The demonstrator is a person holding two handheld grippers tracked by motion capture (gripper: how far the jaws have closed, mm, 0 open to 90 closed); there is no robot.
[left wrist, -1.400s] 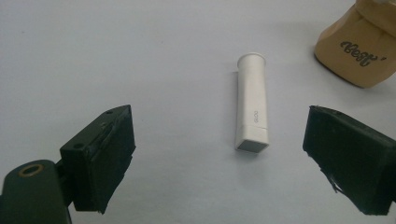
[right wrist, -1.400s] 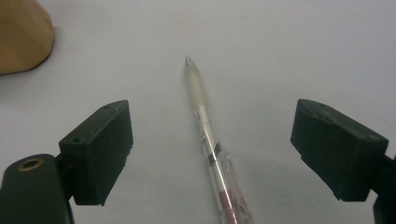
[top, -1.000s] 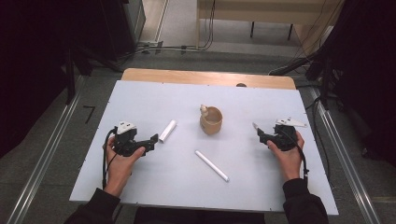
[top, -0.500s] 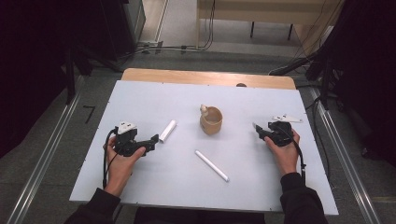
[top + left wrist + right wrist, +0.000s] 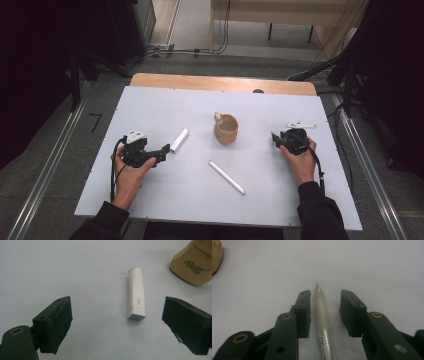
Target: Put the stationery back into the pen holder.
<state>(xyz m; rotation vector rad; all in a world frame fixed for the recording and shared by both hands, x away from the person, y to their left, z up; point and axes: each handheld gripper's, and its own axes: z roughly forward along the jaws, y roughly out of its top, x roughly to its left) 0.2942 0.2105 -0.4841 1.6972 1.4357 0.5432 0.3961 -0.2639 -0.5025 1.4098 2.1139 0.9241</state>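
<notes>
A short white tube with a flared end (image 5: pixel 136 293) lies on the table just ahead of my left gripper (image 5: pixel 117 322), whose jaws stand wide open and apart from it. From above, this white tube (image 5: pixel 179 140) lies just right of the left gripper (image 5: pixel 164 150). A slim clear pen with a fine tip (image 5: pixel 322 315) lies lengthwise between the jaws of my right gripper (image 5: pixel 326 297). Those jaws have just been closing; the left pad is almost at the pen, and a gap remains on the right. The right gripper (image 5: pixel 275 138) rests on the table right of the cup.
A tan cup (image 5: pixel 226 129) with dark lettering stands mid-table, seen also as the tan cup (image 5: pixel 193 265) at the upper right. A long white stick (image 5: pixel 226 177) lies diagonally in front of it. The pale tabletop (image 5: pixel 150 200) ends at a wooden strip (image 5: pixel 200 82) at the back.
The right gripper's jaws have narrowed around the pen and the right hand has edged slightly left. The left hand and gripper have stayed put.
</notes>
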